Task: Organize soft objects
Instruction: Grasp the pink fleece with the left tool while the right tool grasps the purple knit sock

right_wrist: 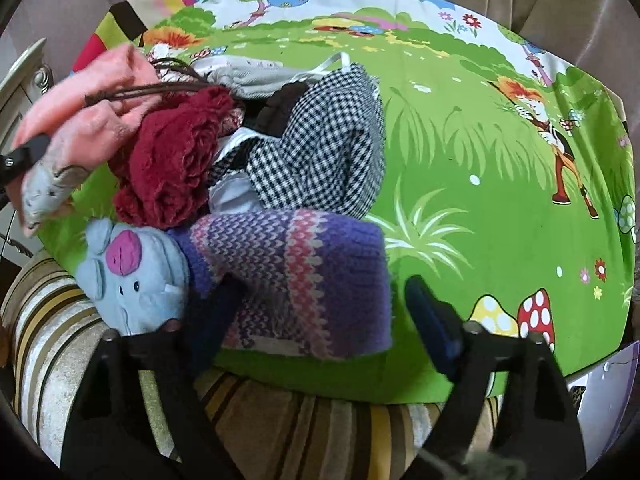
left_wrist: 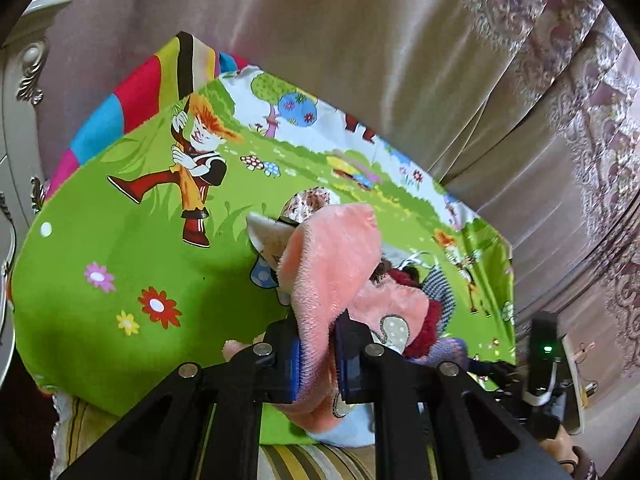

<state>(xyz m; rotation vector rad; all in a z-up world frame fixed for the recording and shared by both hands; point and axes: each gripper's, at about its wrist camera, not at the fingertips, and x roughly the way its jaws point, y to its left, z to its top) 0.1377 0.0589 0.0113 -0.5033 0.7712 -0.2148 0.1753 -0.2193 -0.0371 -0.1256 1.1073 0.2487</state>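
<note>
A heap of soft things lies on a green cartoon-print cloth (right_wrist: 460, 184). My left gripper (left_wrist: 318, 354) is shut on a pink plush piece (left_wrist: 336, 256) and holds it up over the heap; the same piece shows at the left of the right wrist view (right_wrist: 92, 92). My right gripper (right_wrist: 320, 312) is open, its fingers either side of a purple knitted piece (right_wrist: 296, 276). Beside that lie a light-blue pig-face plush (right_wrist: 128, 280), a dark red fuzzy piece (right_wrist: 172, 160) and a black-and-white houndstooth cloth (right_wrist: 320, 148).
The cloth covers a striped cushion or sofa (right_wrist: 280, 432). Beige curtains (left_wrist: 360, 40) hang behind. A carved white furniture edge (left_wrist: 24, 80) is at the left. A multicoloured striped cloth (left_wrist: 160, 80) lies under the far corner.
</note>
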